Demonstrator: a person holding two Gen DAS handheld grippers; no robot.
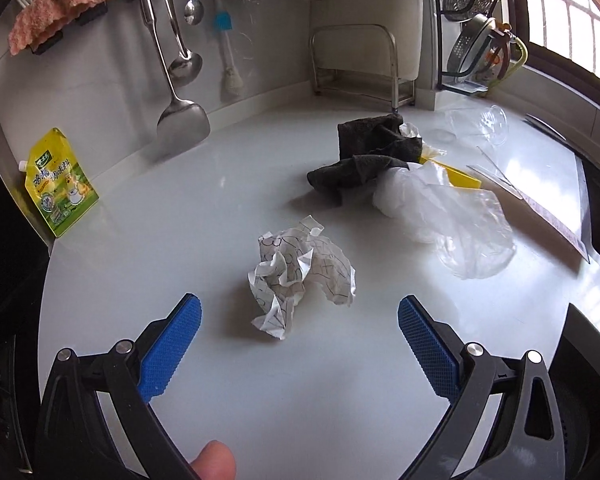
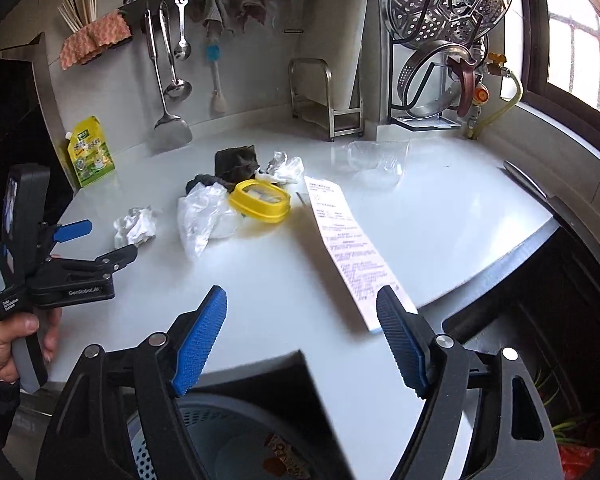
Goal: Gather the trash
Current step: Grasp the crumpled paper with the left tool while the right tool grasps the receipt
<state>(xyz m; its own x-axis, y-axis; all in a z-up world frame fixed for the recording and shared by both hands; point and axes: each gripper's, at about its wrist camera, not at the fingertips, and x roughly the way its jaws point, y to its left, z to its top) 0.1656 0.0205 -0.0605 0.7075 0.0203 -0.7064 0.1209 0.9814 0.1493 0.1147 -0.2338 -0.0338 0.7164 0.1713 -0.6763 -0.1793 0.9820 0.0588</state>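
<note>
A white kitchen surface (image 2: pixel 284 280) is spreading across both views, with trash scattered on it. At the far left, a yellow seasoning pouch (image 2: pixel 90 152) is leaning against the wall. Just right of it, the left gripper (image 2: pixel 100 242) is hovering with its jaws standing wide and nothing between them. Directly ahead of it, a crumpled printed paper ball (image 1: pixel 300 276) is lying loose on the surface, untouched.

Moving right, a clear plastic bag (image 2: pixel 204 216) is slumping beside a dark cloth (image 2: pixel 236 162), and a yellow-rimmed lid (image 2: pixel 260 200) is sitting against them. Further right, a long paper receipt (image 2: pixel 348 248) is stretching toward the near edge of the surface, and a clear plastic cup (image 2: pixel 376 160) is lying on its side near the back.

At the near right, the right gripper (image 2: pixel 300 332) is also standing open and empty, above a grey bin (image 2: pixel 236 440) just below the surface edge.

The step in hand appears to be the reach for the next piece. The next move likely calls for lowering the left gripper around the paper ball and closing gently, as crumpled paper yields easily.
</note>
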